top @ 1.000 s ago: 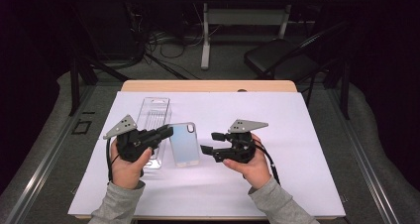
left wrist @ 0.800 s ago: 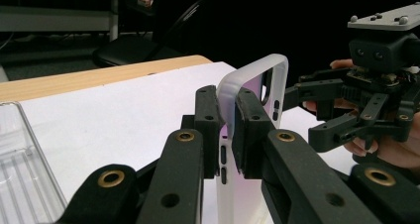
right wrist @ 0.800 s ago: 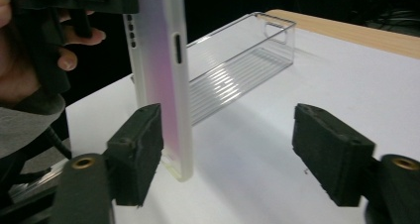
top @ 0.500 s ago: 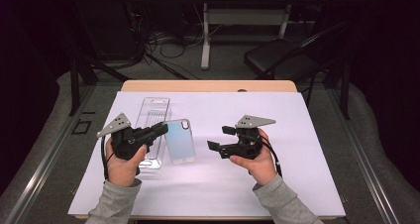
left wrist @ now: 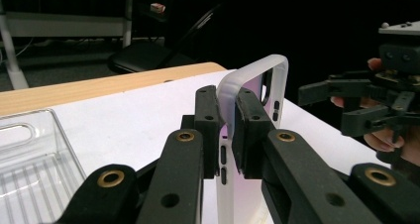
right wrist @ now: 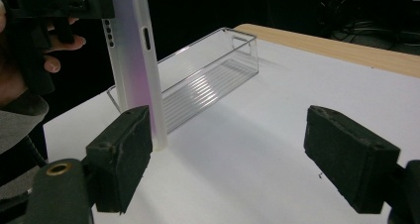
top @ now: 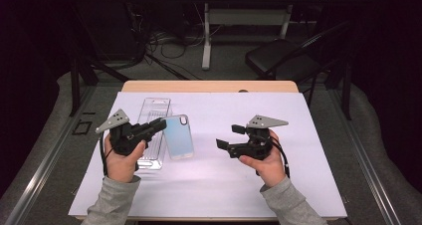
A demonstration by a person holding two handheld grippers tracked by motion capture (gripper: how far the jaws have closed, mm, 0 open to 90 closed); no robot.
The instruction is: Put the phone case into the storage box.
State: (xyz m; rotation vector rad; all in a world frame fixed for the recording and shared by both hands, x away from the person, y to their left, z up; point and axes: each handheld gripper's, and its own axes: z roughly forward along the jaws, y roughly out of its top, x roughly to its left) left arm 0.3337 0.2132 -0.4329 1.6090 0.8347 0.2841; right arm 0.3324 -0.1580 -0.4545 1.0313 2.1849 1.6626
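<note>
The left gripper point(top: 158, 125) clenches a translucent phone case point(top: 178, 136) by its side edge, holding it beside a clear bin point(top: 153, 110) that lies at the case's 9 o'clock on the white table point(top: 318, 135). The right gripper point(top: 230, 137), at the case's 3 o'clock and well apart, has just been opening its jaws, with nothing between them.

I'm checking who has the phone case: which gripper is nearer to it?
Left. The left gripper is shut on the phone case; the right gripper, open, hangs apart to its right.
</note>
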